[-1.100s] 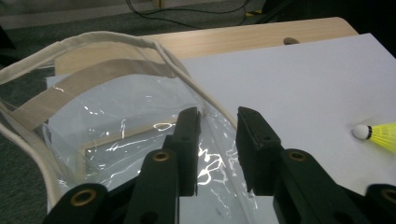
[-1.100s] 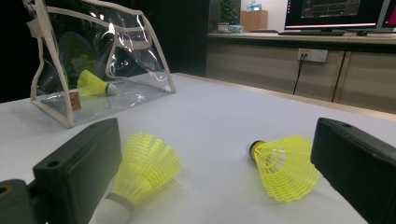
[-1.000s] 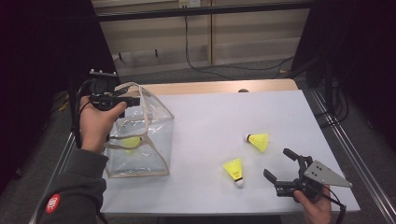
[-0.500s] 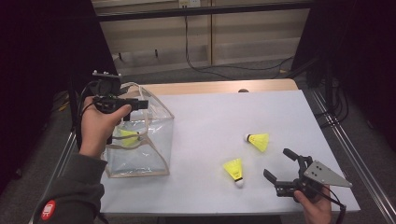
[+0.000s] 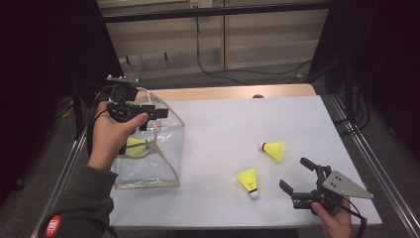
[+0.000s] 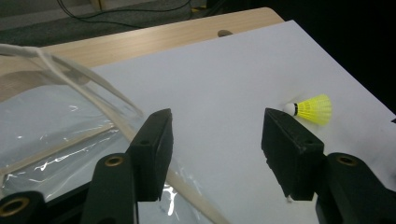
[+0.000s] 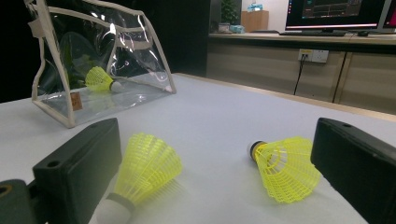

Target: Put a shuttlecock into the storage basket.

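One shuttlecock (image 5: 134, 145) lies inside the clear bag (image 5: 163, 163) at the tabletop's (image 5: 223, 129) left. Above the bag's rim, the left gripper (image 5: 157, 113) has just been opening its fingers, nothing between them. Two shuttlecocks (image 5: 248, 180) lie before the right gripper (image 5: 297, 174), fingers wide.

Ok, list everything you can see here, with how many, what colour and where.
Clear plastic pouch with cream trim: one, transparent, left side of the table.
Yellow plastic shuttlecock inside the pouch: one, yellow.
Yellow plastic shuttlecocks on the sheet: two, yellow, lying on their sides, right of centre.
White sheet covering the table: one, white.
Wooden table edge: one, light brown, far side.
Left tongs: black, open, empty, above the pouch's mouth.
Right tongs: black, open, empty, near the two loose shuttlecocks.
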`<state>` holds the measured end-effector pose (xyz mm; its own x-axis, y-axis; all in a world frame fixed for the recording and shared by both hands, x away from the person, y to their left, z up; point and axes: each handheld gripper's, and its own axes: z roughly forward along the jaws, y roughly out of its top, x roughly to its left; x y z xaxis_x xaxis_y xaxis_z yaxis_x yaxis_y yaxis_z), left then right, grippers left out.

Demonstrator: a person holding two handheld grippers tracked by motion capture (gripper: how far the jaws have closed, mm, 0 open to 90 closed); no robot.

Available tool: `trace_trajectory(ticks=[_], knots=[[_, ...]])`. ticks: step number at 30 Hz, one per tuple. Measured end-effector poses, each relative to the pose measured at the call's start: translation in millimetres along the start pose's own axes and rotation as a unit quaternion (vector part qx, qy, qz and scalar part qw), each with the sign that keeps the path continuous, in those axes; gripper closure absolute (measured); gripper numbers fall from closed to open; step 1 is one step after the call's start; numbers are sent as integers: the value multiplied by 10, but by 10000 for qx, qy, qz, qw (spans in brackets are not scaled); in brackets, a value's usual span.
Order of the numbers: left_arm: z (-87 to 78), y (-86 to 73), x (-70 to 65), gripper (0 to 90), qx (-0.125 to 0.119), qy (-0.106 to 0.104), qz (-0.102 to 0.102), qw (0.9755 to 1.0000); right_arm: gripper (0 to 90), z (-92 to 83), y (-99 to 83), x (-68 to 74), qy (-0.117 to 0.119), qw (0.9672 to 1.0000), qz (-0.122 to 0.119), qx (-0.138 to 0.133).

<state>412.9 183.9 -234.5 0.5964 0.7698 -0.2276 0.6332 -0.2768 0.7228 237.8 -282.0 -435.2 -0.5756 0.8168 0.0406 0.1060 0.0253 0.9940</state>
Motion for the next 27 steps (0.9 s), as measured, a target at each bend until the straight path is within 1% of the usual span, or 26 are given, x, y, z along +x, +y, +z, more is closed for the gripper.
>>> trace_trajectory(ticks=[2, 4, 9, 10, 11, 16, 21, 23, 25, 26, 27], knots=[[17, 2, -30, 405, -24, -52, -18, 10000, 17, -1, 0, 0, 1, 10000, 7, 2], [36, 3, -60, 398, -19, -99, 29, 9999, 17, -1, -1, -2, 4, 10000, 11, -1], [77, 0, -142, 348, -80, -152, 108, 9998, 17, -3, -1, -4, 7, 10000, 5, -2], [83, 0, -151, 342, -37, -182, 168, 9997, 17, -3, -1, -4, 9, 10000, 5, -7], [90, -2, -168, 334, -34, -196, 155, 9997, 17, -3, -1, -5, 9, 10000, 3, -8], [122, -11, -225, 308, -24, -261, 234, 9994, 17, -3, 0, -4, 5, 10000, 2, -4], [150, -24, -271, 276, -8, -329, 267, 9991, 17, -4, 0, -5, 1, 10000, -10, -9], [166, -33, -290, 266, -18, -357, 250, 9990, 17, -4, 0, -5, 4, 10000, 2, -9], [177, -39, -307, 245, -4, -363, 284, 9989, 17, -4, 0, -6, 3, 10000, -13, -14], [187, -44, -321, 238, -30, -375, 261, 9990, 17, -4, 0, -6, 4, 10000, -14, -16], [193, -48, -328, 235, -20, -396, 289, 9988, 17, -5, 1, -4, -3, 10000, -11, -12]])
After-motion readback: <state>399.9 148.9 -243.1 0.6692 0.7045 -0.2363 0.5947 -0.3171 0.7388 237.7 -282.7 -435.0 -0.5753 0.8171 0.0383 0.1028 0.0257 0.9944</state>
